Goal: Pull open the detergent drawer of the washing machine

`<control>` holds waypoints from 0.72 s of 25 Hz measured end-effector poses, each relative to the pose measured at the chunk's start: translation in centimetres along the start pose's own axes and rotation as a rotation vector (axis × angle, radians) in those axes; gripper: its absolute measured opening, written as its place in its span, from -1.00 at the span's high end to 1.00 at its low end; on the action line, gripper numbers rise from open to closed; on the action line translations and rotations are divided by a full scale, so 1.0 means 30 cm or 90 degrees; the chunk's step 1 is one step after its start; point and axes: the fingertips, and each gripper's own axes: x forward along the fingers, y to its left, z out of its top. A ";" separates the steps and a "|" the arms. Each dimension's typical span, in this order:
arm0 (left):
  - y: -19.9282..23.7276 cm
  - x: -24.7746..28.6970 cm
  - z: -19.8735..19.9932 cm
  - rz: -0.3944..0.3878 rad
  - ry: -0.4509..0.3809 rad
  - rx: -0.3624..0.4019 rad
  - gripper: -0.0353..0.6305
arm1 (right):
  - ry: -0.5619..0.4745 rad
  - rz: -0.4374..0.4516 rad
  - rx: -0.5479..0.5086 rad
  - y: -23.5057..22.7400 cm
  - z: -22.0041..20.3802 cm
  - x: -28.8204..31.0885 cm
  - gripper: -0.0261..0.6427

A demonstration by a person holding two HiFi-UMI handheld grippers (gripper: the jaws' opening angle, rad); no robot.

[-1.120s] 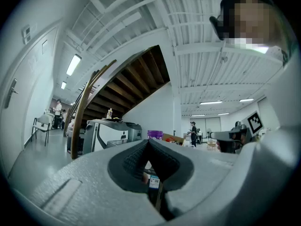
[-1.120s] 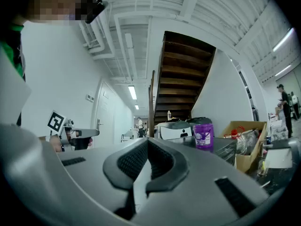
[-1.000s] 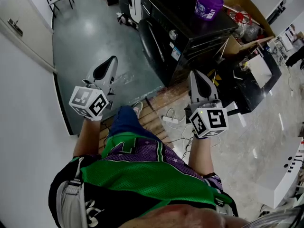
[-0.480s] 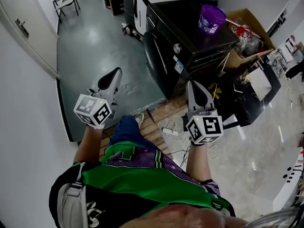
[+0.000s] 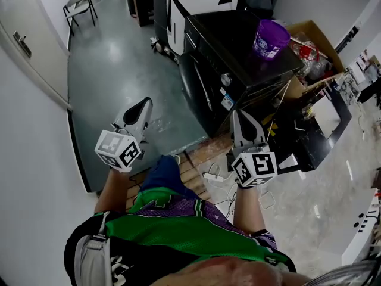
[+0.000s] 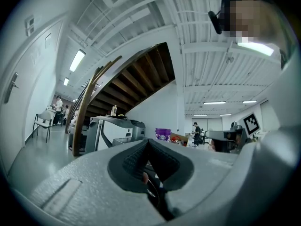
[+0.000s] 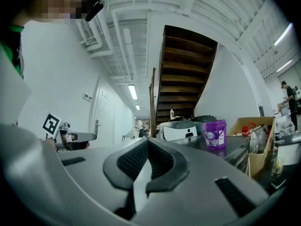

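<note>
Both held out level, the left hand-held gripper (image 5: 143, 103) and right hand-held gripper (image 5: 237, 114) have jaws closed on nothing.

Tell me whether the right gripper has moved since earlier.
Yes. Judged against the white power strip on the floor, the right gripper has advanced towards the black front-loading washing machine.

Bare floor (image 5: 113, 64) lies open before the washing machine (image 5: 232, 46), while a cardboard box (image 5: 309, 31) crowds beside it.
</note>
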 end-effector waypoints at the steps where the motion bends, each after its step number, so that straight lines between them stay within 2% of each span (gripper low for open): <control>1: 0.034 0.033 -0.005 -0.001 0.002 -0.001 0.85 | 0.000 -0.003 -0.001 -0.009 -0.001 0.043 0.92; 7: 0.298 0.270 0.014 -0.005 -0.005 -0.011 0.85 | 0.006 -0.016 -0.012 -0.067 0.023 0.375 0.92; 11: 0.468 0.433 0.084 -0.034 0.006 -0.027 0.85 | 0.015 -0.032 -0.011 -0.085 0.099 0.627 0.92; 16: 0.633 0.604 0.226 -0.067 0.023 0.013 0.85 | 0.031 -0.046 -0.023 -0.061 0.241 0.862 0.92; 18: 0.664 0.654 0.272 -0.082 0.020 0.006 0.85 | 0.033 -0.057 -0.035 -0.063 0.297 0.904 0.92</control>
